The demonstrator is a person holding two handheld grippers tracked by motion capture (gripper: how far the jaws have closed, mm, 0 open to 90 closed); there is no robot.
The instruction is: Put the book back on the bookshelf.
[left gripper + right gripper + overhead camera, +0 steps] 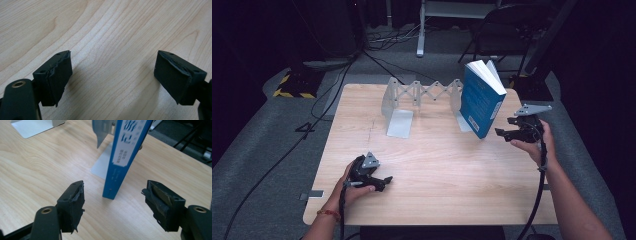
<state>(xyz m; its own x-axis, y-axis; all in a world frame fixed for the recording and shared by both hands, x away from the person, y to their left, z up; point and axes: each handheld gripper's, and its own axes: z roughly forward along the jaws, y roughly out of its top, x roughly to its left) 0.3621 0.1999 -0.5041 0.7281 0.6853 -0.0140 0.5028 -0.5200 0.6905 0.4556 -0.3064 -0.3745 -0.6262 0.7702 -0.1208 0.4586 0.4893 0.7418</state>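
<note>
A dark room with grey carpet, trailing black cables and a folding chair surrounds the pale wooden counter (432, 170). Toward the counter's far edge stands a silver metal expanding book rack (422, 97) with two flat end plates joined by a scissor lattice. A blue paperback book with white lettering on its spine (481, 102) stands upright near the far right corner, leaning slightly, its lower end on the counter beside the rack's right end plate. The right tool (503, 133), held in the person's right hand above the counter's right edge, points at the book; in the right gripper view its black jaws stand spread with the book's spine (122, 157) ahead of the gap between them, not touched by either pad. The left tool (385, 181) rests low near the counter's near left corner, well apart from the book, its jaws spread wide over bare wood with nothing between them.
</note>
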